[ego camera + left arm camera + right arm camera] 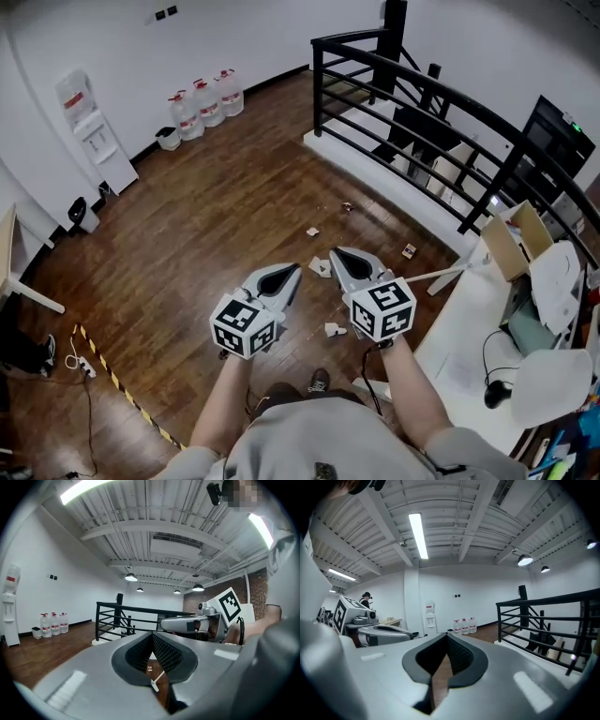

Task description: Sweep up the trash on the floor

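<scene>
With fingers of the grey left gripper (292,272) and right gripper (336,255) shut on nothing, the pale paper scraps (321,267) at mid-frame should be gathered into one heap.

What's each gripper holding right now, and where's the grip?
Nothing: the left gripper and the right gripper are both shut, jaws together, empty.

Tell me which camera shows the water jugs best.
The head view: all three water jugs stand clear against the wall. Both gripper views catch them too, but small and distant, low in the picture.
</scene>
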A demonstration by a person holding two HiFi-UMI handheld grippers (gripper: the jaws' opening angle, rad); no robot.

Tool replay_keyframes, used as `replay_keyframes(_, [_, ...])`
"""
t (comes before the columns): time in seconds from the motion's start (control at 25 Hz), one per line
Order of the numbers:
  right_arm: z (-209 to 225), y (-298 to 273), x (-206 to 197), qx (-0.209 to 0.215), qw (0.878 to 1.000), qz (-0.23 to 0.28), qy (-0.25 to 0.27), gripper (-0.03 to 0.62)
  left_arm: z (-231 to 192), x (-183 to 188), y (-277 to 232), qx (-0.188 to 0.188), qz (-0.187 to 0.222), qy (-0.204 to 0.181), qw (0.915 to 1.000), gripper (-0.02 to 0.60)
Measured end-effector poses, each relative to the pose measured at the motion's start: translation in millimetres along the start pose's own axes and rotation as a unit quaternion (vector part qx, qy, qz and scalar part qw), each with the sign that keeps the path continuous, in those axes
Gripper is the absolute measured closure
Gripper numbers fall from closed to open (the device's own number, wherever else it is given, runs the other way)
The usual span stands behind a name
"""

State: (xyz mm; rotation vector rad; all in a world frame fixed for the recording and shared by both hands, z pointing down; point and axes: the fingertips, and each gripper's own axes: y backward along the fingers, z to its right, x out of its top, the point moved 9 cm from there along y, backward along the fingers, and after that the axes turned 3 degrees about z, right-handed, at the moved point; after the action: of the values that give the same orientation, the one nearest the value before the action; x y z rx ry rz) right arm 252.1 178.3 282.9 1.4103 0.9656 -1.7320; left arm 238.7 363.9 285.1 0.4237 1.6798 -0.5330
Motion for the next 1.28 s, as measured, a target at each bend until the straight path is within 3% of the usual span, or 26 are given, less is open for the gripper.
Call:
replay_keyframes(0.24, [62.0, 8.7, 6.1, -0.078, 0.997, 0.015, -0.016, 0.594, -6.3, 11.2, -84.4, -0.085, -0.011, -0.010, 0.9963, 0.577])
replay_keyframes(0.48, [107.5, 1.8, 10.8, -0.167, 0.986, 0.012, -0.017, 0.594, -29.8, 8.9, -155.2, -0.172, -0.022, 0.000, 0.9848, 0.577])
replay_keyframes(0.68, [141.6, -22.1, 16.6, -0.232, 0.972, -0.001, -0.016, 0.594, -61.0, 9.9, -218.4, -0.244, -0.026, -0.005, 0.9695, 0.577])
replay_keyframes(1.0, [175.5, -58.4, 20.8, -0.342, 0.939, -0.012, -0.033, 0.594, -107.1, 6.0, -293.9, -0.340, -0.050, -0.007, 0.9391, 0.577])
replay_keyframes(1.28, [182.8, -42.0, 1.7, -0.426, 0.902, -0.034, -0.058, 0.594, -99.0, -8.5, -340.2, -0.408, -0.073, 0.005, 0.9101, 0.577])
